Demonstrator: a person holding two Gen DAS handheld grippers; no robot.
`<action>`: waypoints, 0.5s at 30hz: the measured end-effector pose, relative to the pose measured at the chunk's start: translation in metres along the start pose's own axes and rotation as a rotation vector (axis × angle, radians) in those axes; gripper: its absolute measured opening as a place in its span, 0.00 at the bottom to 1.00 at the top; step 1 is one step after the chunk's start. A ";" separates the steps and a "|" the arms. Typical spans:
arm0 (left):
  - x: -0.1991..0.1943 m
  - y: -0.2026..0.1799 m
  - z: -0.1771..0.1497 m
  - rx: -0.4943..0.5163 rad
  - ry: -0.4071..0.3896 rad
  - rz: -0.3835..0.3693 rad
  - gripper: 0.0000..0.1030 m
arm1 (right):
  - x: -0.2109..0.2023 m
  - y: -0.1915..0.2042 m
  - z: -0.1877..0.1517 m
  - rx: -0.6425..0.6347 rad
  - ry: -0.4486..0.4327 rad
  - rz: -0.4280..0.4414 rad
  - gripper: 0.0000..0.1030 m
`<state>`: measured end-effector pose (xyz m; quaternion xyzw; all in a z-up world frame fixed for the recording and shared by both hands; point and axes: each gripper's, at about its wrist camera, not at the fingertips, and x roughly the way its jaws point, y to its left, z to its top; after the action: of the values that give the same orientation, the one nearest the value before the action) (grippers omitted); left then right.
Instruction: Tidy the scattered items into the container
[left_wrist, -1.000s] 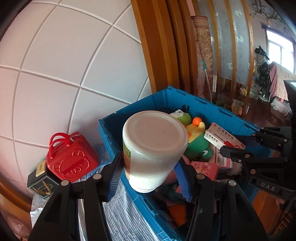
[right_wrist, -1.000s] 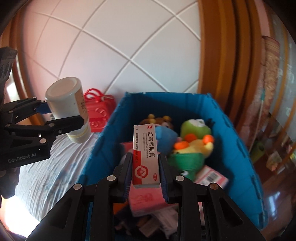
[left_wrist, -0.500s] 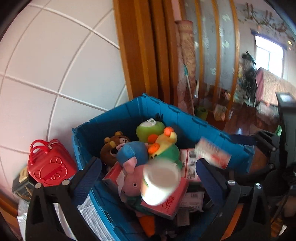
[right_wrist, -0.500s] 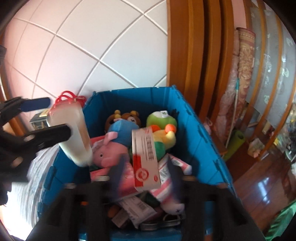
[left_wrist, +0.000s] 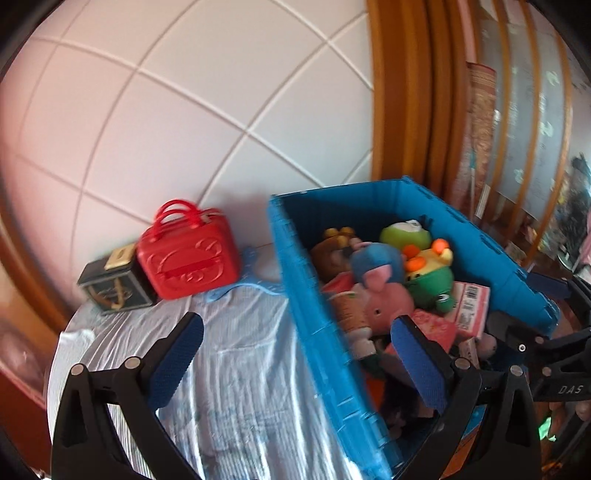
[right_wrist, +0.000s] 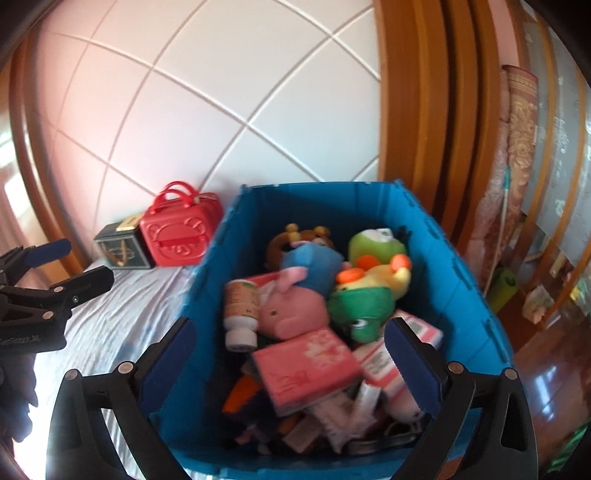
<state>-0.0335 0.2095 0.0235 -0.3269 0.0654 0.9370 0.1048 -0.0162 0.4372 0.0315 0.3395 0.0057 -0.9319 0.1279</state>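
Observation:
The blue crate (right_wrist: 461, 280) (left_wrist: 295, 280) holds plush toys, boxes and a white jar (right_wrist: 242, 310) lying on its side by the pink pig plush (right_wrist: 291, 310). A pink box (right_wrist: 306, 365) lies in front of it. My left gripper (left_wrist: 295, 354) is open and empty, straddling the crate's left wall. My right gripper (right_wrist: 288, 354) is open and empty above the crate's near end. A red toy case (left_wrist: 188, 254) (right_wrist: 177, 236) and a dark box (left_wrist: 114, 284) (right_wrist: 120, 247) stand on the cloth left of the crate.
A wrinkled pale-blue cloth (left_wrist: 236, 369) covers the table. A white tiled wall (right_wrist: 221, 92) and wooden frame (right_wrist: 413, 92) stand behind. The table's right side drops to a wooden floor (right_wrist: 546, 369).
My left gripper opened and dropped the white jar into the crate. My right gripper opened and let the red-and-white medicine box fall in. Both grippers pulled back and are empty.

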 end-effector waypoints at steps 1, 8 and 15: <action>-0.005 0.010 -0.005 -0.013 0.000 0.009 1.00 | -0.002 0.011 -0.001 -0.008 -0.001 0.006 1.00; -0.048 0.075 -0.038 -0.076 -0.007 0.093 1.00 | -0.017 0.086 -0.005 -0.056 0.006 0.039 1.00; -0.086 0.122 -0.065 -0.105 -0.013 0.113 1.00 | -0.037 0.150 -0.020 -0.078 0.017 0.019 1.00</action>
<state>0.0419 0.0655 0.0336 -0.3218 0.0337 0.9456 0.0346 0.0599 0.3029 0.0515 0.3423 0.0402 -0.9267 0.1498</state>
